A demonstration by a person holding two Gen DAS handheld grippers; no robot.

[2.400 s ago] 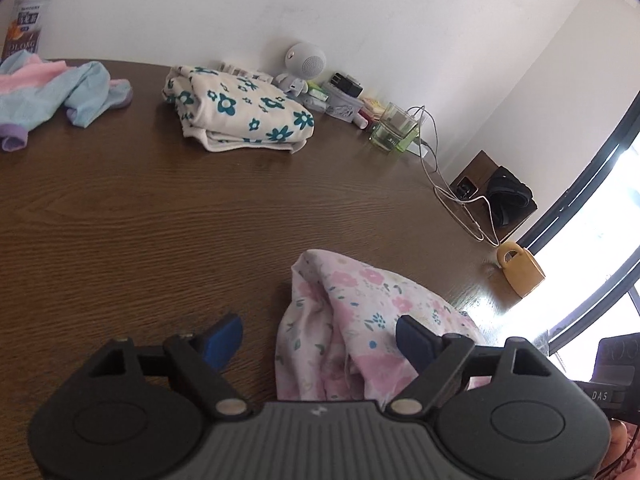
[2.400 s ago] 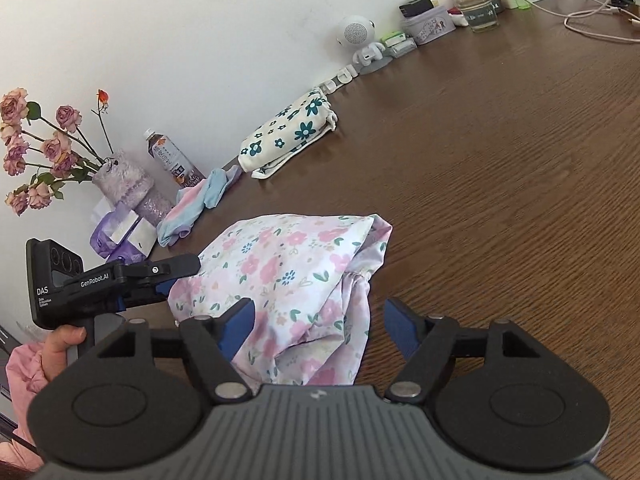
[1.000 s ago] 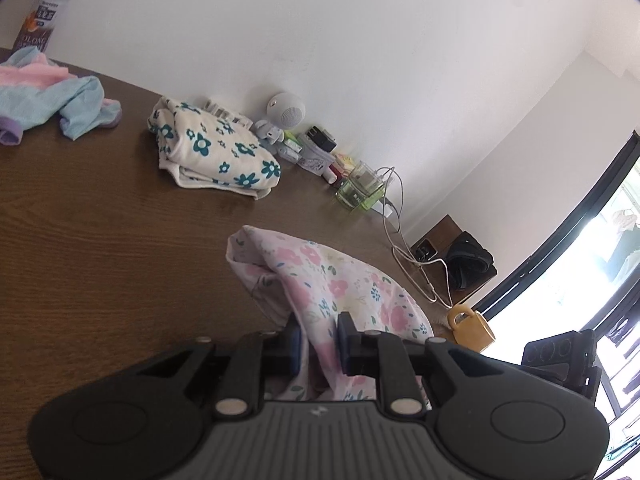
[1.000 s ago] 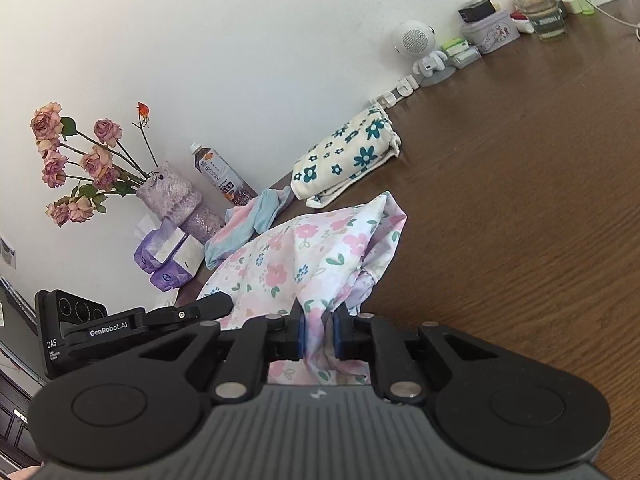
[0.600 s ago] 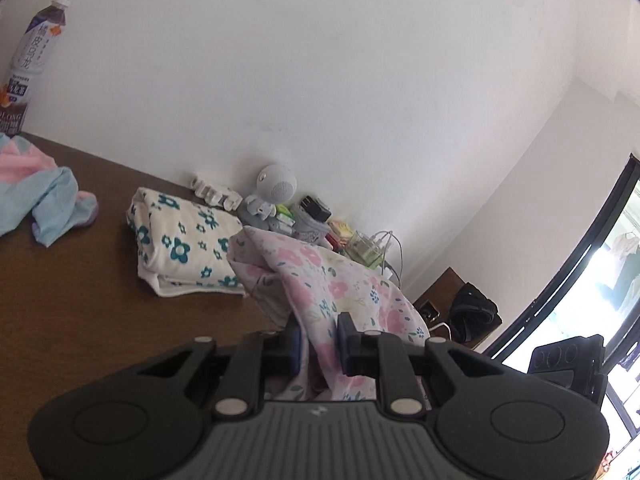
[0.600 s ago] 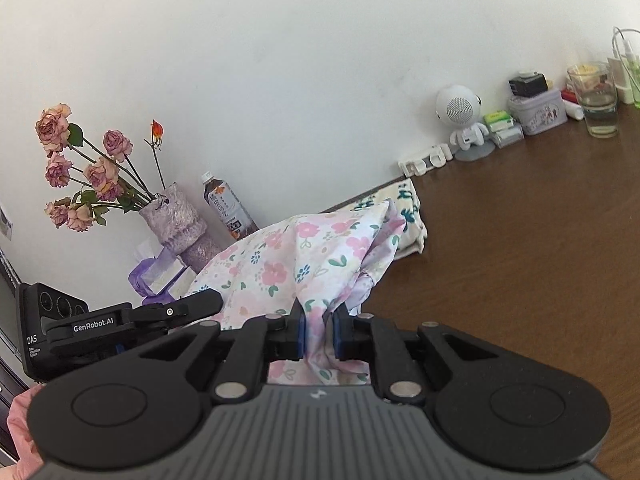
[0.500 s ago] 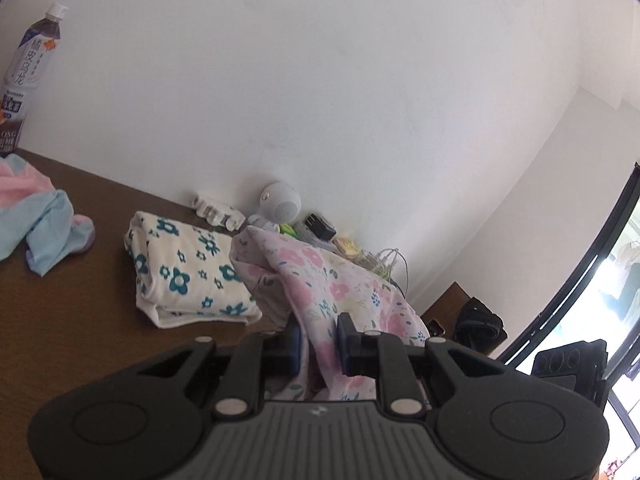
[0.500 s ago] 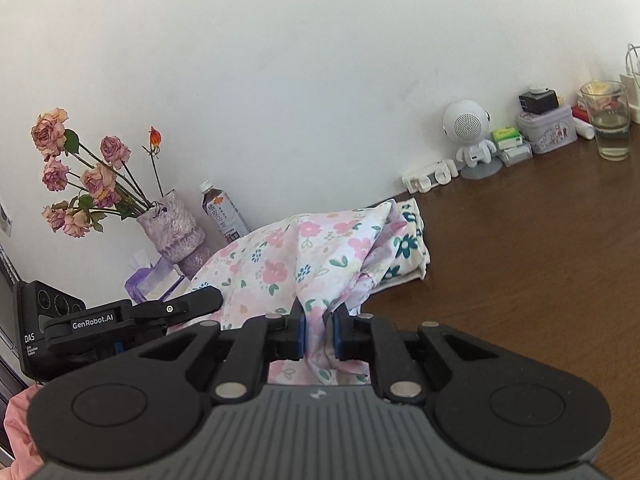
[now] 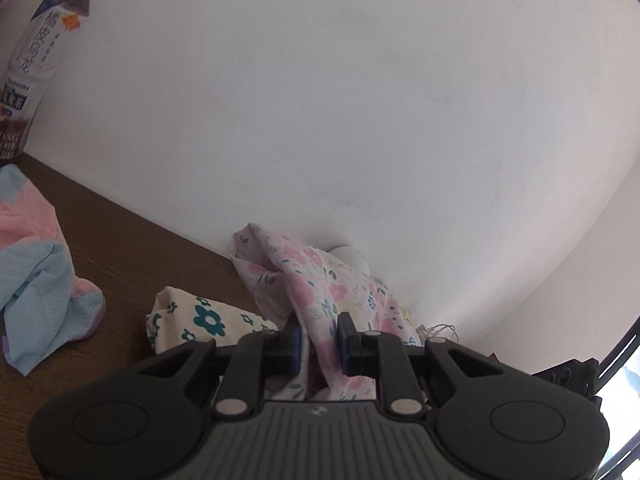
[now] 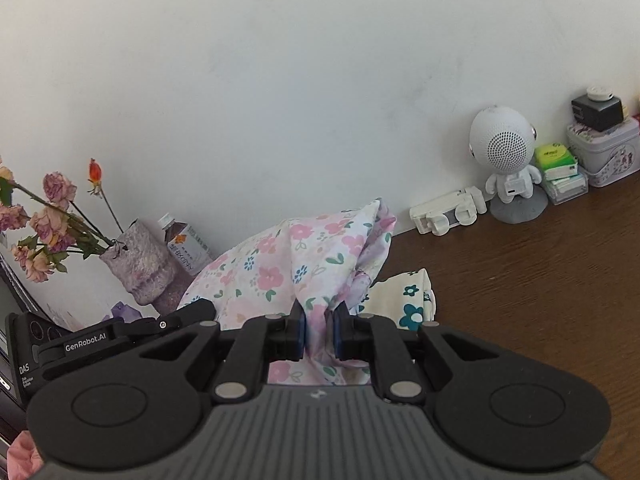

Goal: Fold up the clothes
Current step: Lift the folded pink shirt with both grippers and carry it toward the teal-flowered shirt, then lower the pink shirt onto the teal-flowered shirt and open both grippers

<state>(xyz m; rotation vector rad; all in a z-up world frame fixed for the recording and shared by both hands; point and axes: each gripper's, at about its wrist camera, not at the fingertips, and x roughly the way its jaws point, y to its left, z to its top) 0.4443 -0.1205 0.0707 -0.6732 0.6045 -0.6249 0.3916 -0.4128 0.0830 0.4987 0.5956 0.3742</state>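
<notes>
1. Left gripper: clenched on a bunched edge of the pink floral garment; cloth pinched between both blue pads, rising ahead in a peaked fold.
2. Pink floral garment: held off the table by both grippers, above the folded cream garment with teal flowers, close to the back edge by the wall; spread sideways between the two grips, so long axis probably runs left to right, free end apparently drooping forward and down; exact hang hidden behind the gripper bodies.
3. Right gripper: likewise clamped on a gathered edge of the same cloth.
4. Step in hand, judged: carrying the folded piece to the stack. Best done with both grips level and evenly apart to keep the span taut, lowering squarely onto the cream garment, edges aligned, letting go only once the cloth rests.
5. Surroundings, left to right: pastel pink-and-blue clothing at the left edge, drink bottle, vase of dried roses, small white robot figure at the back edge.
</notes>
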